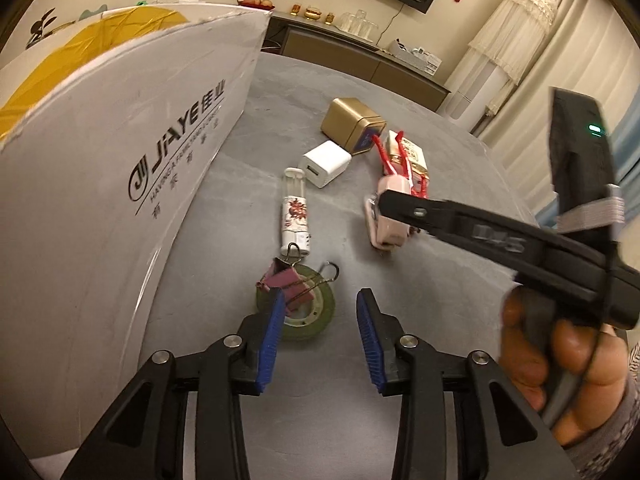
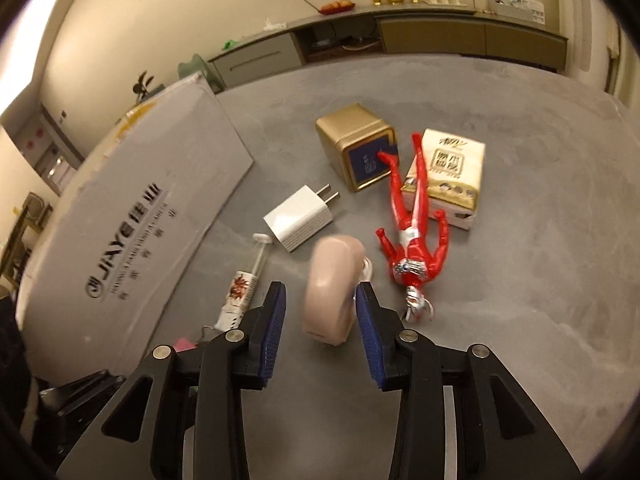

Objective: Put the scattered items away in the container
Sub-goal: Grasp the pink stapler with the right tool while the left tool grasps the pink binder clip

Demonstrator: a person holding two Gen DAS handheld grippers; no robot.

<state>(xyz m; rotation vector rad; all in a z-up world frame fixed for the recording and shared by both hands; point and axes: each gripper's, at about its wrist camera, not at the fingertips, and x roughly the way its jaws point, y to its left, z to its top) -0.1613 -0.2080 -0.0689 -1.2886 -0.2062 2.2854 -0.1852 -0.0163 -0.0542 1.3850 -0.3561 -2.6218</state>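
**Blue-padded jaws spread over the grey bench**

Blue pads line both my pairs of jaws, and both pairs stand apart with nothing clamped. My left gripper (image 1: 320, 336) hangs low over the bench (image 1: 400, 92) at the bottom centre of its view; its left pad overlaps a green tape roll (image 1: 310, 312) with a pink binder clip (image 1: 286, 282) lying on top. My right gripper (image 2: 320, 328) straddles a pink rounded case (image 2: 330, 290) standing on edge; its right pad is at the case's side, and I cannot tell if it touches. In the left view my right hand (image 1: 560, 364) wraps that tool's handle at lower right, the arm of the tool slanting up and left across the frame.

Filling the left of both views is the container, a white carton (image 1: 120, 168) with dark print, its wall close beside my left jaws. Scattered mid-frame: a small patterned tube (image 2: 244, 284), a white charger plug (image 2: 298, 218), a gold tin (image 2: 354, 146) on its side, a red figure (image 2: 412, 228) lying with its legs across a tissue pack (image 2: 452, 172). The figure lies just right of the pink case, crowding my right pad.
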